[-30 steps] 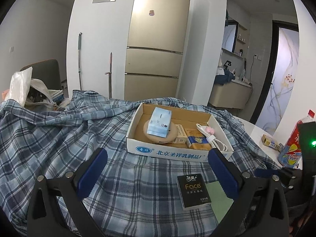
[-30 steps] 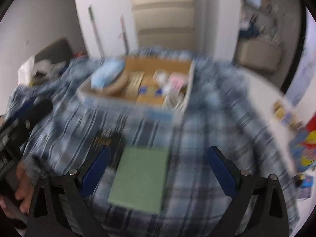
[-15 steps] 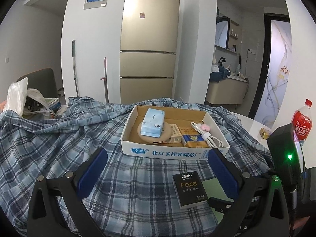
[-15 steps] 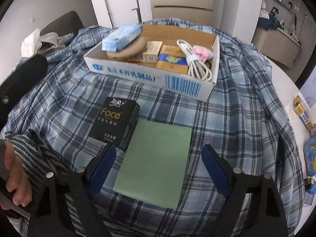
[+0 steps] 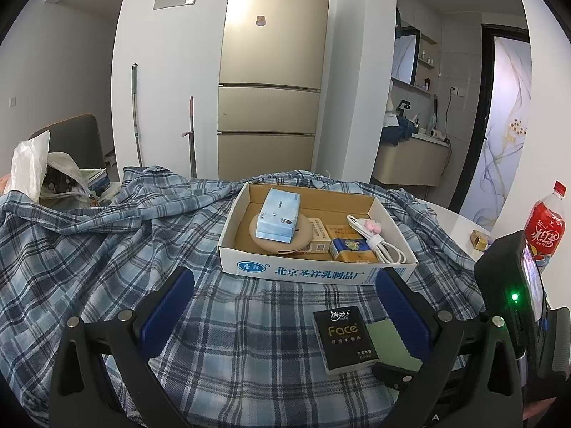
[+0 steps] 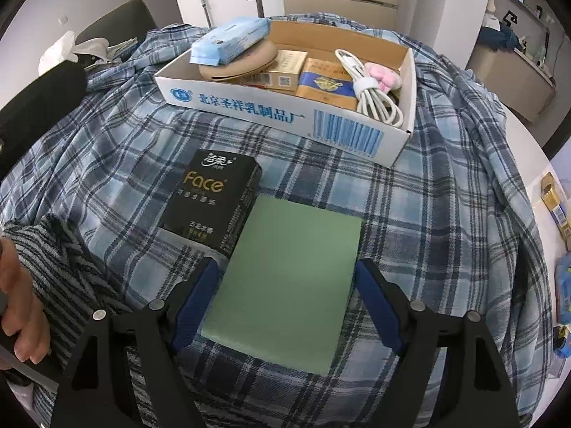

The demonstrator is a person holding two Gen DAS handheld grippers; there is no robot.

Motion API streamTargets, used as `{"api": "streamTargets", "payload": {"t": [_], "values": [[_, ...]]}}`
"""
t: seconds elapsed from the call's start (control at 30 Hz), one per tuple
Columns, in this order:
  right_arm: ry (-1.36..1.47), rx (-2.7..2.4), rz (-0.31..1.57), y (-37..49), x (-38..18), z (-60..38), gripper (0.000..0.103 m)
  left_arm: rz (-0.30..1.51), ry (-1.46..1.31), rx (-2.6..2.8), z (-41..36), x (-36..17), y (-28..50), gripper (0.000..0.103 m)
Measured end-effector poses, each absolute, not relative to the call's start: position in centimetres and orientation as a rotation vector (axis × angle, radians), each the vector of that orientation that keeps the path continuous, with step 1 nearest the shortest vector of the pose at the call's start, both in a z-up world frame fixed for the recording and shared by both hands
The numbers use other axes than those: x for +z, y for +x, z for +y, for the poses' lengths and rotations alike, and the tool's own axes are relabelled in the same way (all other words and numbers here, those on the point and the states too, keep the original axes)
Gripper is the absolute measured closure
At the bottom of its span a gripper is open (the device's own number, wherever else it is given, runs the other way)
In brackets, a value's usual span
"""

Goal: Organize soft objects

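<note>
The right hand-held gripper [image 6: 285, 297] pointed steeply down at the green pad [image 6: 285, 278], which lay flat on the checked cloth [image 6: 446, 221] that covered the worktop. Its two blue pads stood one on each long side of the green pad, just beside the edges, and the jaws were closing; whether they already pressed on it I could not tell, so I count it as not yet gripped. Taking the pad by its narrow width looked sensible, because a soft, flat thing is easier to lift that way.

The black "Face" tissue pack [image 6: 210, 199] lay touching the green pad's left edge, so the left pad had little room there and could catch it.

The cardboard box [image 6: 285, 114], behind both, already held a blue tissue pack [image 6: 228, 41], small cartons and a white cable [image 6: 371, 96], so it probably served as the collecting place.

The left hand-held gripper [image 5: 282, 312] hung released and empty above the cloth, likely waiting its turn.
</note>
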State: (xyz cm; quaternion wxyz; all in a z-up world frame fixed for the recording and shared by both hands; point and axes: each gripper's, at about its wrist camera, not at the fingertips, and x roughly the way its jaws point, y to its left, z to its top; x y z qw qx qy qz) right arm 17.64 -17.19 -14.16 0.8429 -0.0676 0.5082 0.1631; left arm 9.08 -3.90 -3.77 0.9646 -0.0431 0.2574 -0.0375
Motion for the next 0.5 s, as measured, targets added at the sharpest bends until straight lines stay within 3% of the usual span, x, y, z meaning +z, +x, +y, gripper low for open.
{"api": "streamTargets", "payload": {"t": [0.5], "values": [[-0.138, 0.288, 1.073, 17.73, -14.16, -17.62, 0.028, 0.530, -0.091, -0.077, -3.83, -3.93, 9.21, 0.000]]}}
